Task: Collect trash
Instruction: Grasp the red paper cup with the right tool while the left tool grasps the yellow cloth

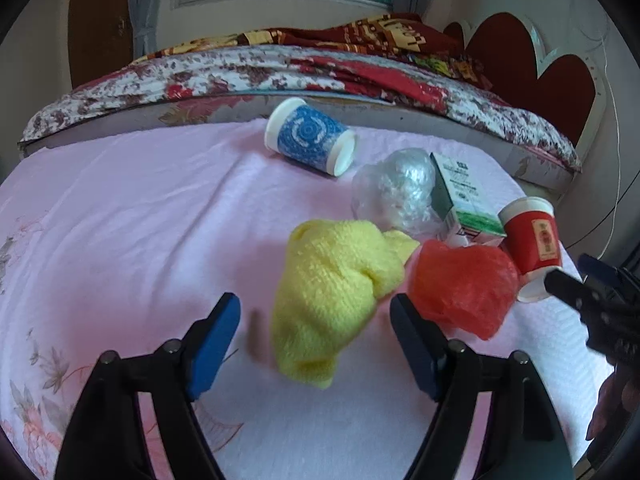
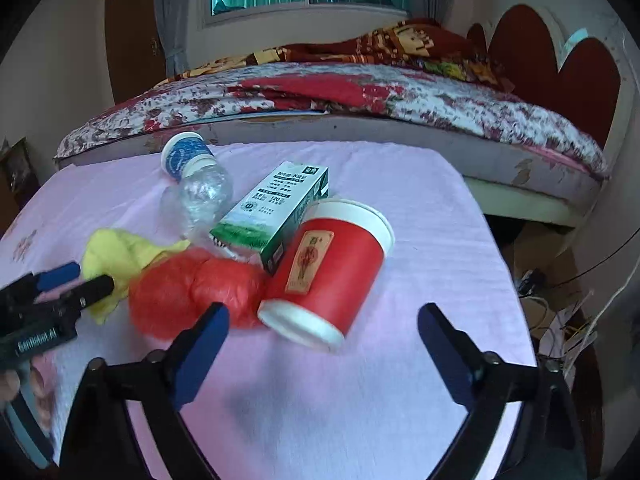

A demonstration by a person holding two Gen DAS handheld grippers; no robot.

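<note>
So far nothing is collected: my left gripper [image 1: 314, 344] gapes around the yellow cloth [image 1: 332, 300], my right gripper [image 2: 322, 356] stands apart before the red cup [image 2: 332, 272]; all trash lies on the pink sheet [image 1: 120, 220].

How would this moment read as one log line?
left fingers: open, straddling yellow knitted cloth | right fingers: open, nearing tipped red paper cup

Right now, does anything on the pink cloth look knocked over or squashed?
Yes. The red cup and the blue cup both lie on their sides, and the clear plastic bottle looks crumpled. The milk carton lies flat, touching the red cup.
</note>
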